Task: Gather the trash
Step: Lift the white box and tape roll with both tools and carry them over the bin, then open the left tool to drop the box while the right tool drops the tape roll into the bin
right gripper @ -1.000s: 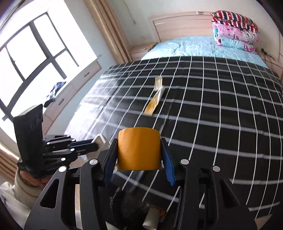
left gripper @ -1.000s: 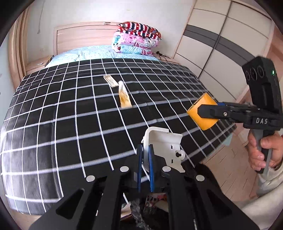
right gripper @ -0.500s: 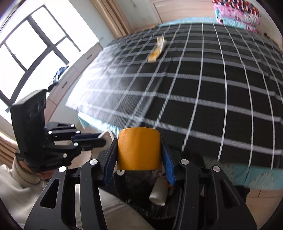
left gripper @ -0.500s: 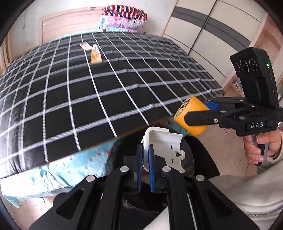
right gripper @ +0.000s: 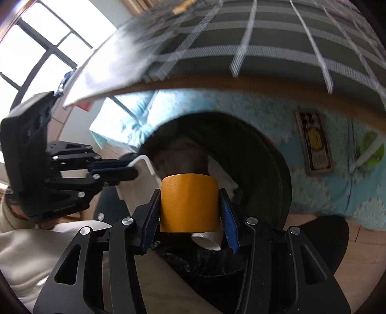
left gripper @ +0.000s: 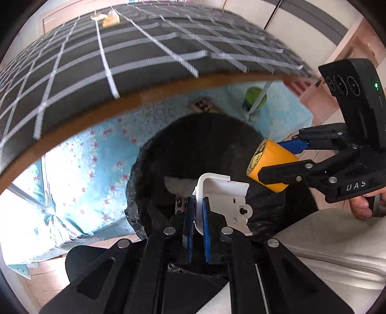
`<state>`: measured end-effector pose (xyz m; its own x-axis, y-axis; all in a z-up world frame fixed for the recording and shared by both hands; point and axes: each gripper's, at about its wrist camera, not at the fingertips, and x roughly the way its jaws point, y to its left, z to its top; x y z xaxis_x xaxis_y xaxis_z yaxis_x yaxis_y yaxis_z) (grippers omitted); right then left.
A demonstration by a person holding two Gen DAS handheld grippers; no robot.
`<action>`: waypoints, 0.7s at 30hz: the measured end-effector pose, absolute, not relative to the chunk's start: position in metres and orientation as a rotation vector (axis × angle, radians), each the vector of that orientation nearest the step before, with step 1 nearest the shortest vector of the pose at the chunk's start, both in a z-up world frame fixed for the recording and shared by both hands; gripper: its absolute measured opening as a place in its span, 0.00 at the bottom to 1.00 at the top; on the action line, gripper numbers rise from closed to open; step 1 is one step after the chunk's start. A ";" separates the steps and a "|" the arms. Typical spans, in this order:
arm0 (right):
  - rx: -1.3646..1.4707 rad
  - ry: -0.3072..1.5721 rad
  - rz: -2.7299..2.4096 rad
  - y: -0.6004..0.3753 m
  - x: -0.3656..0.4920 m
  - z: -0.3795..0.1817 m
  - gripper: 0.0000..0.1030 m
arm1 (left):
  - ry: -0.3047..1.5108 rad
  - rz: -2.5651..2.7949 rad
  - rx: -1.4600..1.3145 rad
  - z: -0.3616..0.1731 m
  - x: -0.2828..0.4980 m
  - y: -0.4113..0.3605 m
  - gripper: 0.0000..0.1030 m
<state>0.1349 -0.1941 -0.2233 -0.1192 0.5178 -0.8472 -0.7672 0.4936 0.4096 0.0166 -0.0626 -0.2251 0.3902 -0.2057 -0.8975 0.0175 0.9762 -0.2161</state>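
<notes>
My left gripper (left gripper: 198,210) is shut on a white plastic piece (left gripper: 224,203) and holds it over the open mouth of a black trash bin (left gripper: 154,149). My right gripper (right gripper: 190,210) is shut on a roll of orange tape (right gripper: 189,203), also above the bin (right gripper: 279,164). In the left wrist view the tape roll (left gripper: 272,166) hangs at the bin's right rim. In the right wrist view the white piece (right gripper: 144,169) sits at the bin's left rim. White trash (right gripper: 207,241) lies inside the bin.
The bed with its black grid cover (left gripper: 120,48) runs above the bin, with two wrappers (left gripper: 108,19) far back on it. A light-blue bed skirt (left gripper: 79,169) hangs behind the bin. A green object (left gripper: 254,99) and a patterned packet (left gripper: 202,106) lie under the bed.
Both grippers have dropped from above the bed to down over the black bin at the bed's foot, each still holding its item.
</notes>
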 end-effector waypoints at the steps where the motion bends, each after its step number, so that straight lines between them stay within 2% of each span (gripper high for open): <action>1: -0.257 1.293 1.099 -0.194 0.135 -0.230 0.46 | 1.171 -0.143 -0.183 -0.228 0.016 -0.061 0.07; 9: -0.298 1.327 1.053 -0.189 0.140 -0.255 0.46 | 1.231 -0.127 -0.165 -0.253 0.027 -0.067 0.07; 21: -0.296 1.348 1.038 -0.186 0.142 -0.266 0.46 | 1.236 -0.139 -0.126 -0.254 0.032 -0.076 0.08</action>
